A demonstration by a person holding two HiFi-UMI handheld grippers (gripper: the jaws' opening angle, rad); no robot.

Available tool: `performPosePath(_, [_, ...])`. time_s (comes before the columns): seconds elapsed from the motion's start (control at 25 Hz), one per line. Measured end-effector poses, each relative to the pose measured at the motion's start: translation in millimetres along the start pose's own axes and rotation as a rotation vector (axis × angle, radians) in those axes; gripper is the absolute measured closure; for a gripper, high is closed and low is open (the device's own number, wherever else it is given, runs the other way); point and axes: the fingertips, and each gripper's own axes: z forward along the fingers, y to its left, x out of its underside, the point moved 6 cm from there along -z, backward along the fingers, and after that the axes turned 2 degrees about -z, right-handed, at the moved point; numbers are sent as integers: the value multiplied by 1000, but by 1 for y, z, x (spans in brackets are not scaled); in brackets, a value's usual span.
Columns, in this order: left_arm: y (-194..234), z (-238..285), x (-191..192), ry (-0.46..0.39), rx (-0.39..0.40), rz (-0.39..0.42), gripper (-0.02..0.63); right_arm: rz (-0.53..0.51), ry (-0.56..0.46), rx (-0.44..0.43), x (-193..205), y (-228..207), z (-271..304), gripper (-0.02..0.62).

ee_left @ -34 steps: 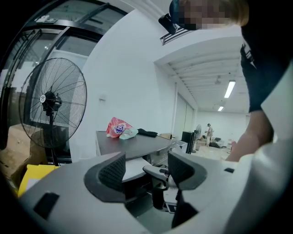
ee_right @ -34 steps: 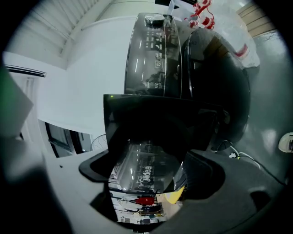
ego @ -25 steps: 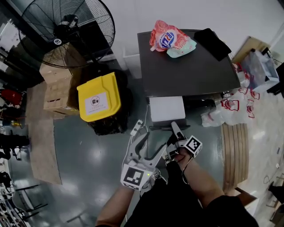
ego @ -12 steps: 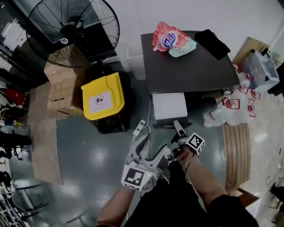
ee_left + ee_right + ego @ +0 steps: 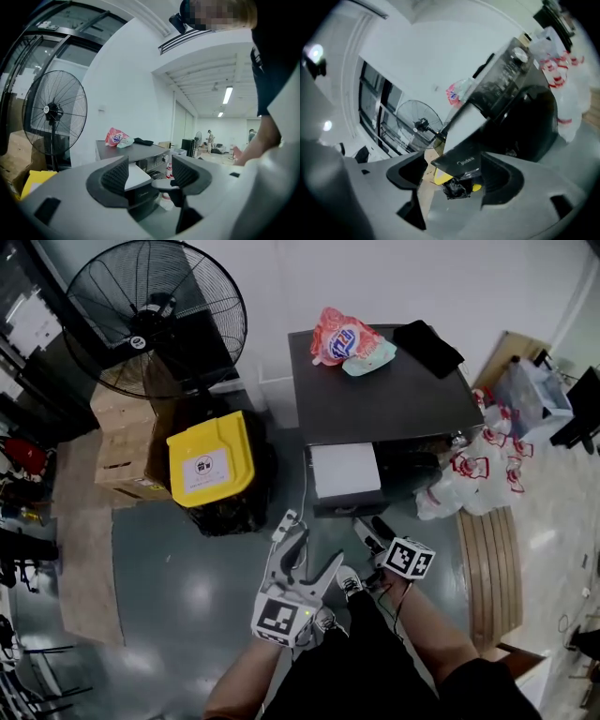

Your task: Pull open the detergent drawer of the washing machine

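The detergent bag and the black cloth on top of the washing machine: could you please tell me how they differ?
The detergent bag is pink-red with a blue logo and a pale green end; the black cloth is plain black. The bag looks puffy and crumpled, the cloth flat. In the head view the bag lies left of the cloth. Both rest at the back of the washing machine, on its dark top.

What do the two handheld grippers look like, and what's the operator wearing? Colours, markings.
The left gripper and right gripper both have pale grey moulded bodies with curved jaws. The pads are dark and ribbed. Each carries a marker cube printed with black-and-white squares. The person wears a dark top that leaves the forearms uncovered.
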Motion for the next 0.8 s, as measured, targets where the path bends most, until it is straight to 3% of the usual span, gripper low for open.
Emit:
performPosePath(0.2, [-11,-9,-10,-38,1,-7,344,-487,-54,-51,-40,65,-43,420])
performPosePath(0.36, [-18,-21,-17,-68,0,-5,344,-779,-107,-67,-62,118,-77,596])
performPosePath(0.6, [-28,-31,-40,-83,-5,9,353,-974,-203,-71,-84,175,-118,597])
performPosePath(0.8, [-37,-34,-50,-91,-4,36,467,-1007,-222,-70,-88,194,-139,595])
